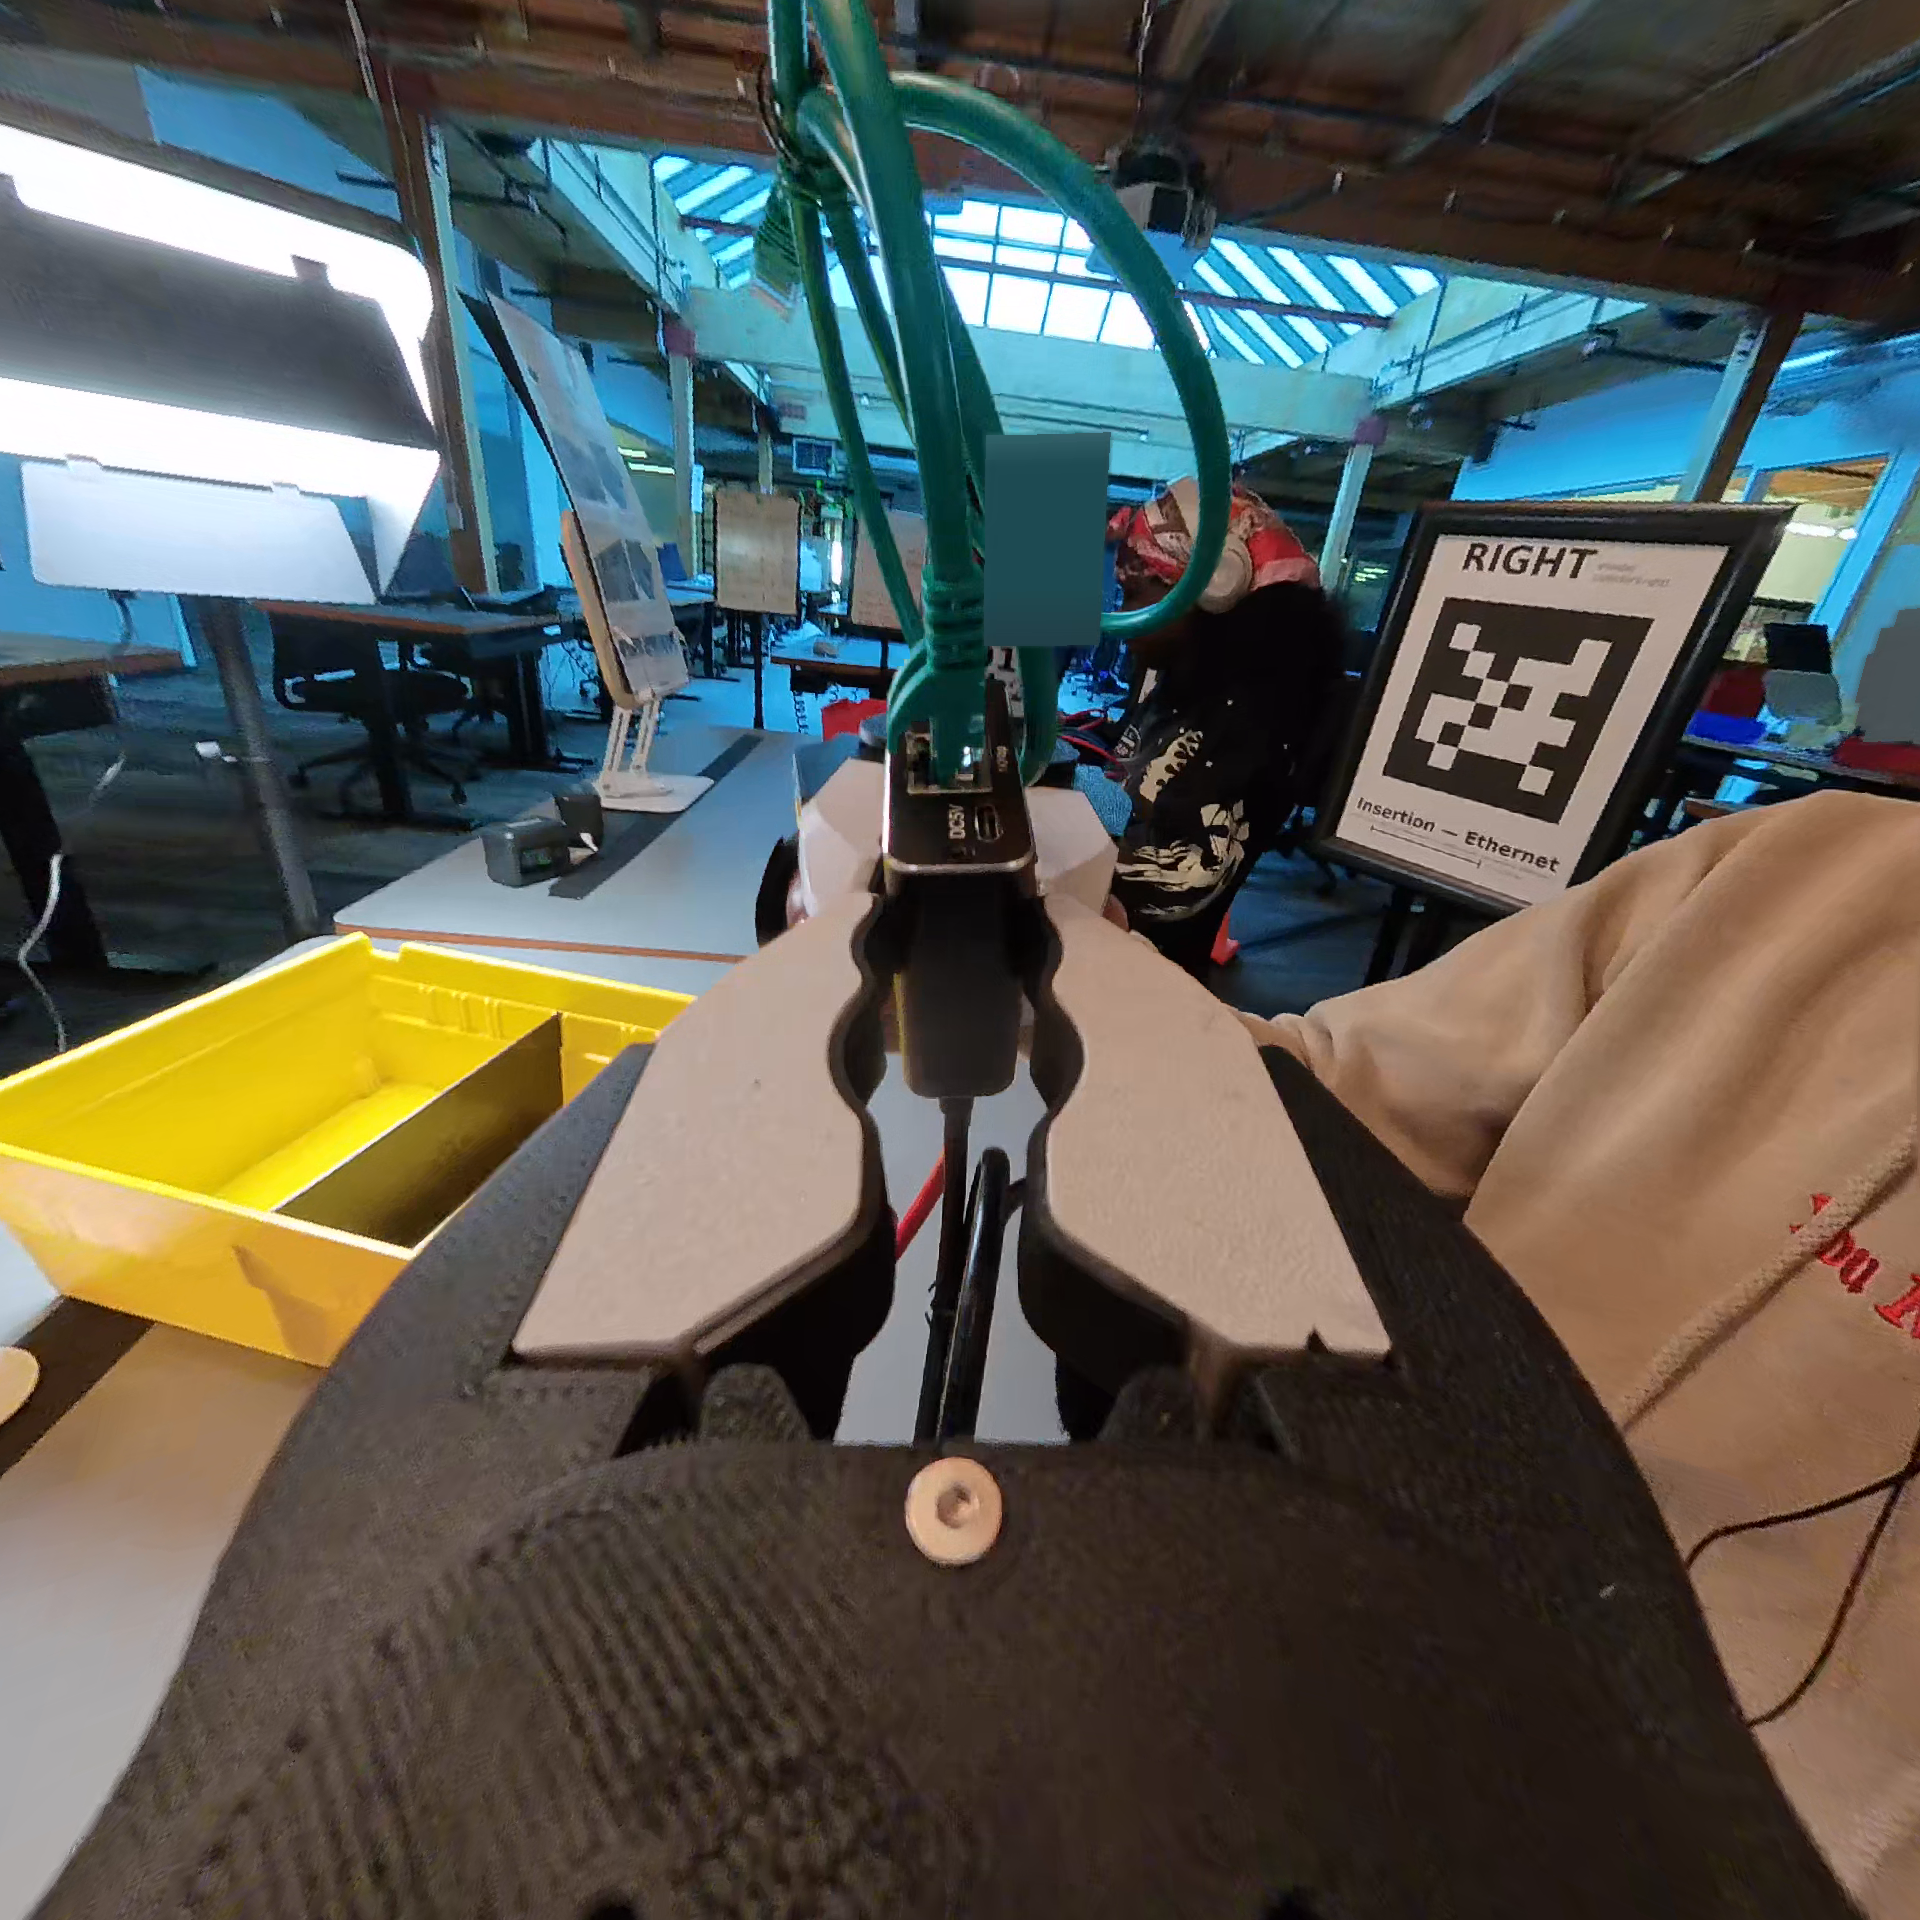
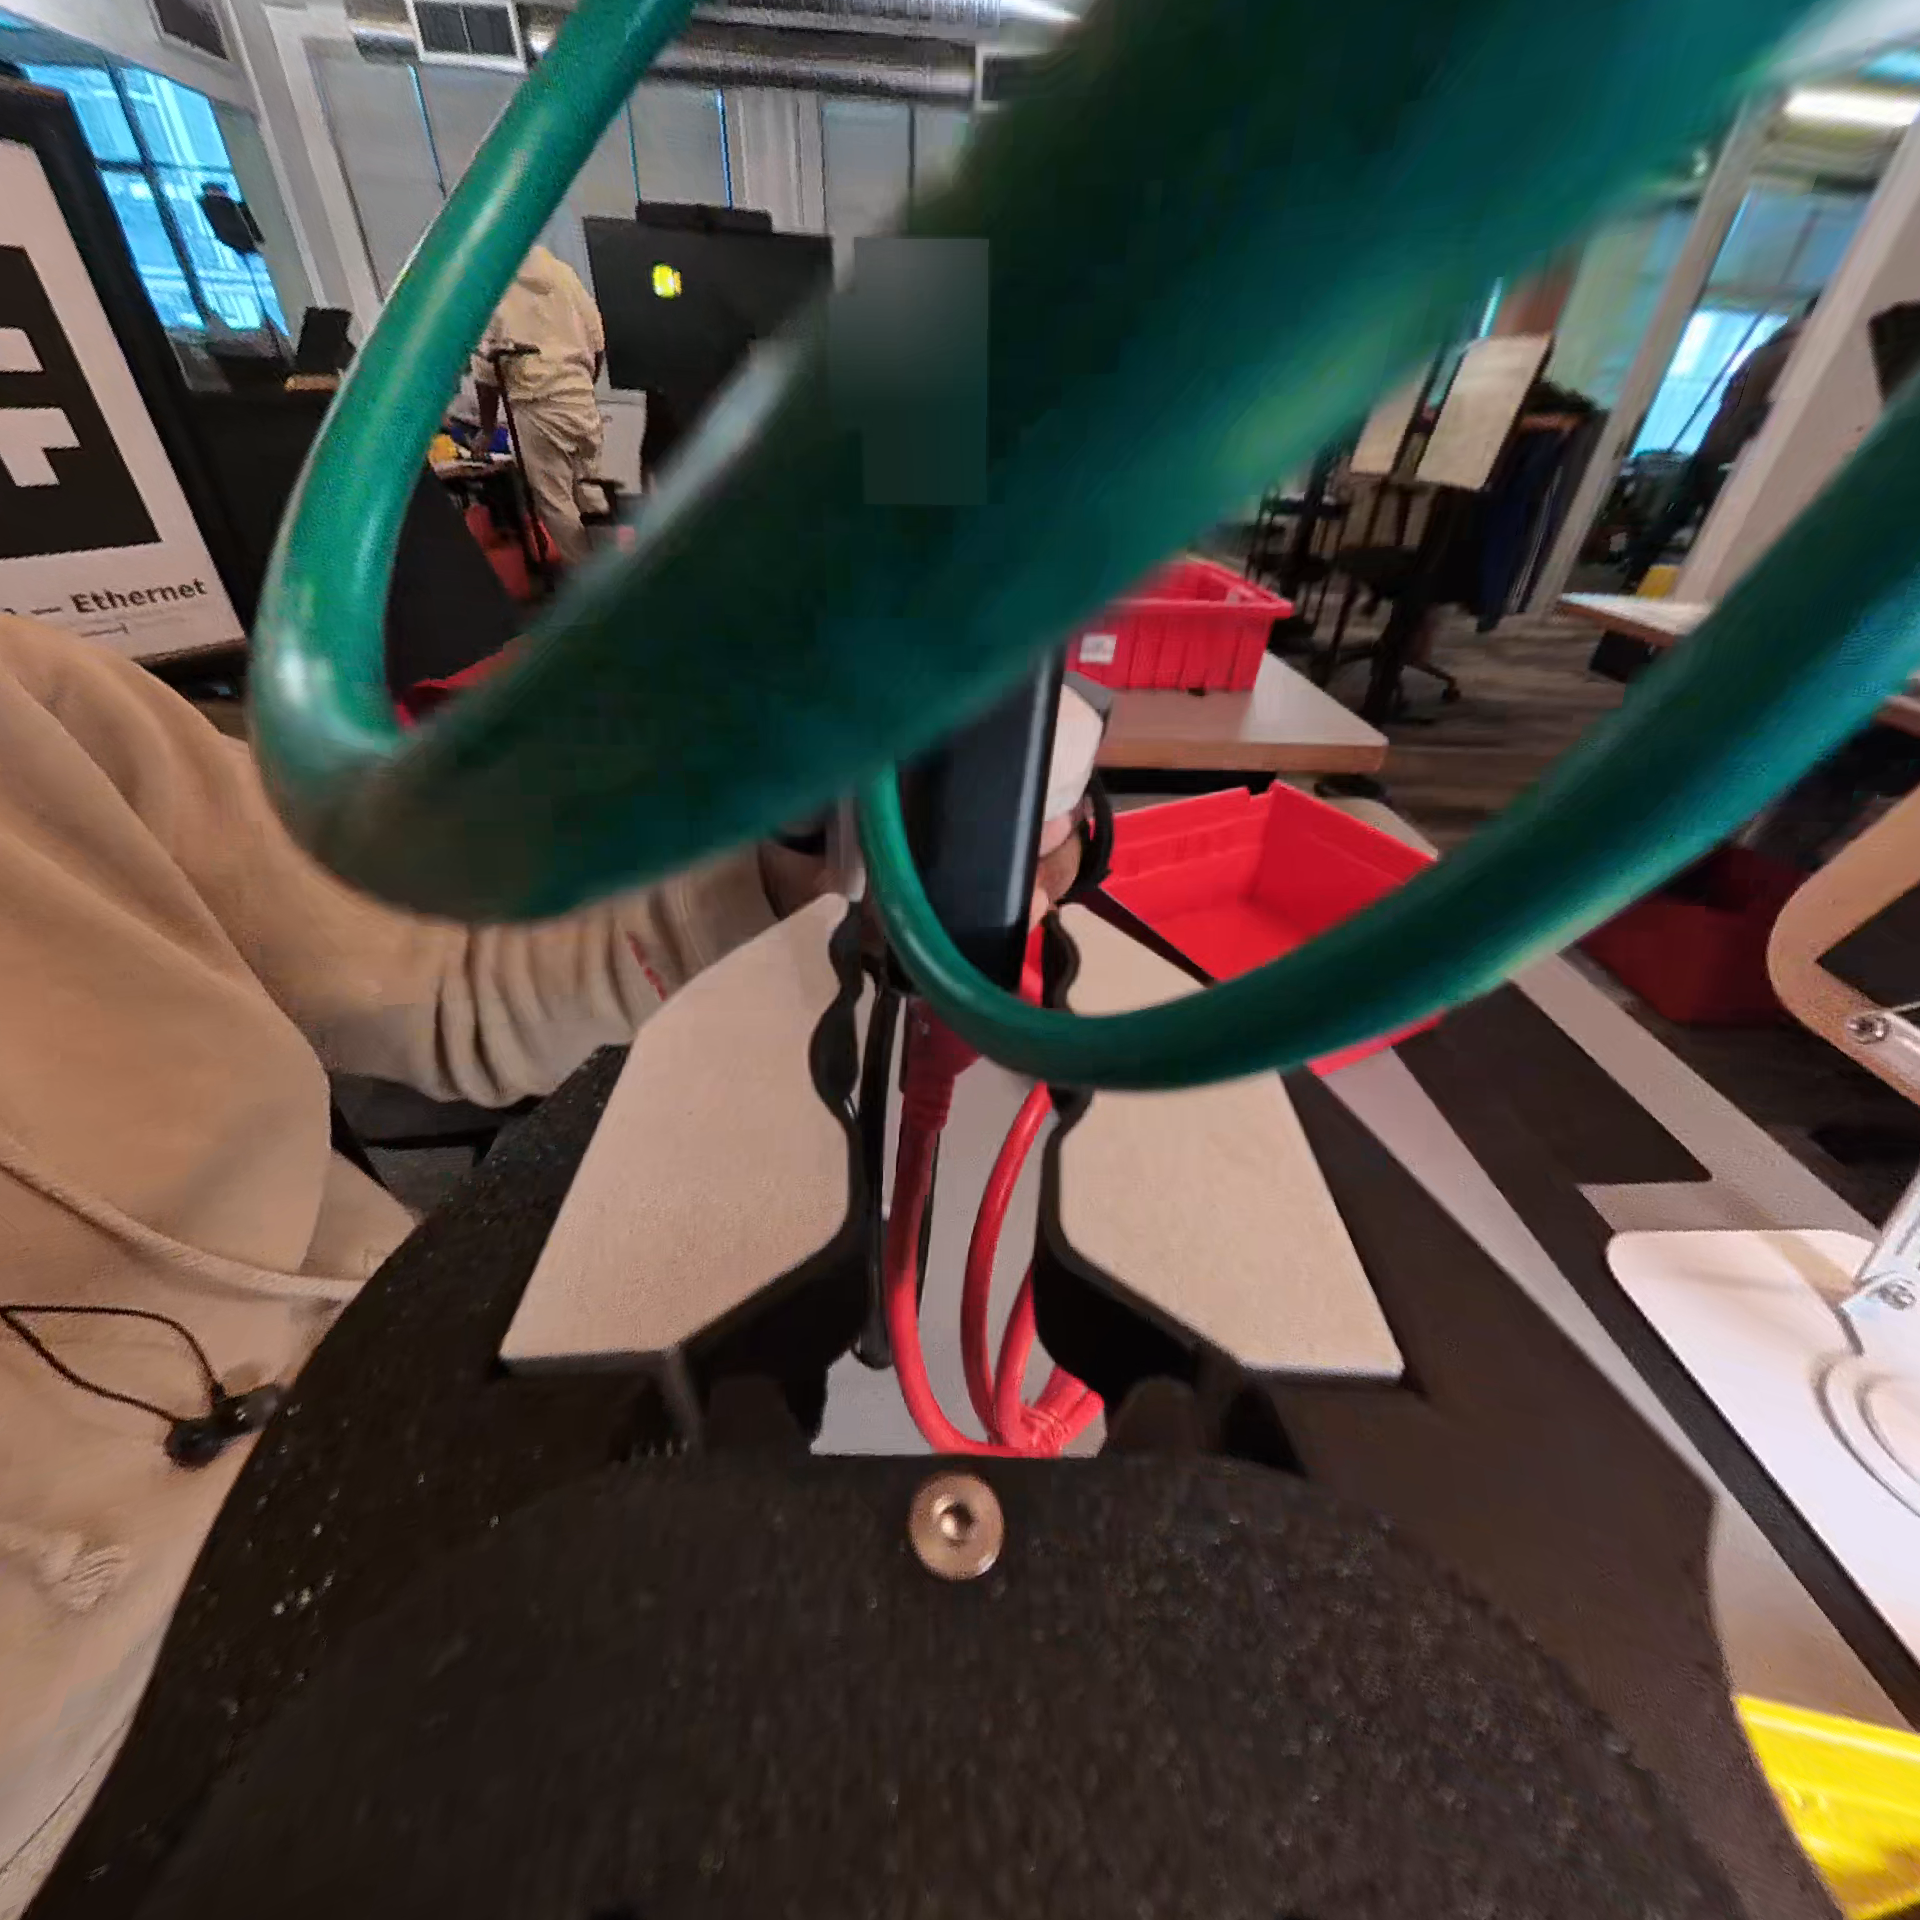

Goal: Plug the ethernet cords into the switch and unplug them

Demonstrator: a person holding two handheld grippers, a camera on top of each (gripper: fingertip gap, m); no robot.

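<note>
My left gripper (image 1: 961,925) is shut on a small black switch (image 1: 956,831) and holds it upright above the table. A green ethernet cord (image 1: 940,582) is plugged into the switch's top port and loops overhead. A black lead (image 1: 951,1164) hangs from the switch's lower end. In the right wrist view the switch (image 2: 987,810) is edge-on between the tips of my right gripper (image 2: 951,935), which closes around its end. One of that gripper's grey fingers (image 1: 842,821) shows behind the switch. The green cord (image 2: 1143,1049) crosses the fingers, blurred up close. A red cord (image 2: 920,1143) hangs between them, its plug at the switch.
A yellow bin (image 1: 208,1122) sits left on the table and a red bin (image 2: 1278,883) beyond the right gripper. A framed sign with a marker (image 1: 1527,707) stands behind. A beige sleeve (image 1: 1610,1039) is at the right. A white stand base (image 2: 1766,1351) is at the right. My left and right fingertips are right by each other.
</note>
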